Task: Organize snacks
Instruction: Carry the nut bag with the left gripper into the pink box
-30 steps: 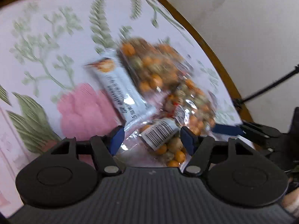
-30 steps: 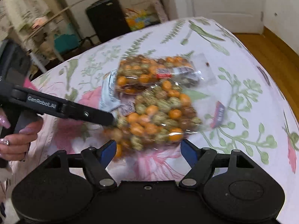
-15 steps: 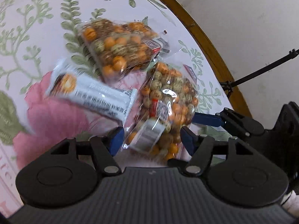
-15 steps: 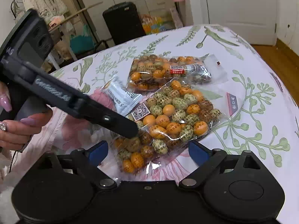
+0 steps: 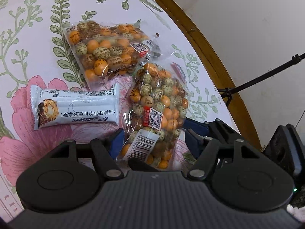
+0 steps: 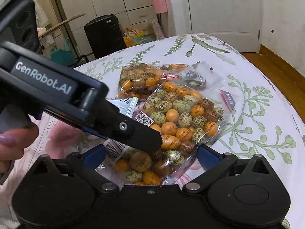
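Two clear bags of orange and speckled-green coated nuts lie on the floral tablecloth [image 5: 28,38]. My left gripper [image 5: 154,140] is shut on the barcode end of the near bag [image 5: 158,103], its blue pads against the film on both sides. The far bag [image 5: 106,51] lies beyond, and a white wrapped bar [image 5: 76,108] lies to the left. In the right wrist view my right gripper [image 6: 150,155] straddles the same near bag [image 6: 183,114]. Its jaws are opening wide and the pads are clear of the film. The left gripper's finger [image 6: 133,131] crosses that bag.
A hand [image 6: 11,143] holds the left gripper at the left edge. The round table's edge falls off to a wooden floor [image 6: 276,66] on the right. A black tripod leg [image 5: 257,80], a black suitcase [image 6: 103,36] and a white door [image 6: 223,7] stand beyond the table.
The near bag has swung with my left gripper, so its end now points at the right gripper. The right jaws have spread wider and dropped around that end. The white bar has turned sideways.
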Demonstrator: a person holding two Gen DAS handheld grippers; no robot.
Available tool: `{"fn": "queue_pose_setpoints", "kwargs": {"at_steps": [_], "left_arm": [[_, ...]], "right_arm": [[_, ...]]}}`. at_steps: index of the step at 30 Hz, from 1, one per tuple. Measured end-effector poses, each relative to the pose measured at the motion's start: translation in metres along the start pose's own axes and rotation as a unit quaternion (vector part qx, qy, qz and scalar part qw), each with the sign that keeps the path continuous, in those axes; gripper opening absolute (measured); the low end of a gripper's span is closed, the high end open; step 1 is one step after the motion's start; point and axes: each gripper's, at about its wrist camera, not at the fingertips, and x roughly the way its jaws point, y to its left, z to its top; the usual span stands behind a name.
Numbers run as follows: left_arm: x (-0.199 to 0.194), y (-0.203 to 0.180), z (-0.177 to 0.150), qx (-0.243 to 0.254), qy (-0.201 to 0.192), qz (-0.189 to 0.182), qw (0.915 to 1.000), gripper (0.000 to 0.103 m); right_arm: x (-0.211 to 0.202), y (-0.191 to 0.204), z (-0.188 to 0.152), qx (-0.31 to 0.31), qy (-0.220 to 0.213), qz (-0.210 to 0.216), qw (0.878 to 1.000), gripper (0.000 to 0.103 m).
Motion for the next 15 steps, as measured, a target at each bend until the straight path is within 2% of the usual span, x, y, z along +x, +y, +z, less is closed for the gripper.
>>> {"fn": "queue_pose_setpoints", "kwargs": {"at_steps": [2,6,10,15], "left_arm": [[0.002,-0.009,-0.001,0.012,0.002,0.026,0.9996,0.066],[0.004,-0.028,-0.007,0.046,0.0,0.08,0.9958,0.066],[-0.005,-0.031,-0.012,0.036,0.001,0.077,0.9964,0.066],[-0.021,-0.034,-0.022,0.011,0.01,0.06,0.9981,0.066]], "right_arm": [[0.0,0.001,0.001,0.006,0.001,-0.005,1.0,0.103],[-0.009,-0.004,0.006,0.037,-0.006,-0.003,0.999,0.092],[-0.02,-0.003,0.006,0.037,-0.006,0.012,0.999,0.091],[-0.041,0.018,0.013,-0.004,0.006,0.006,1.0,0.091]]}}
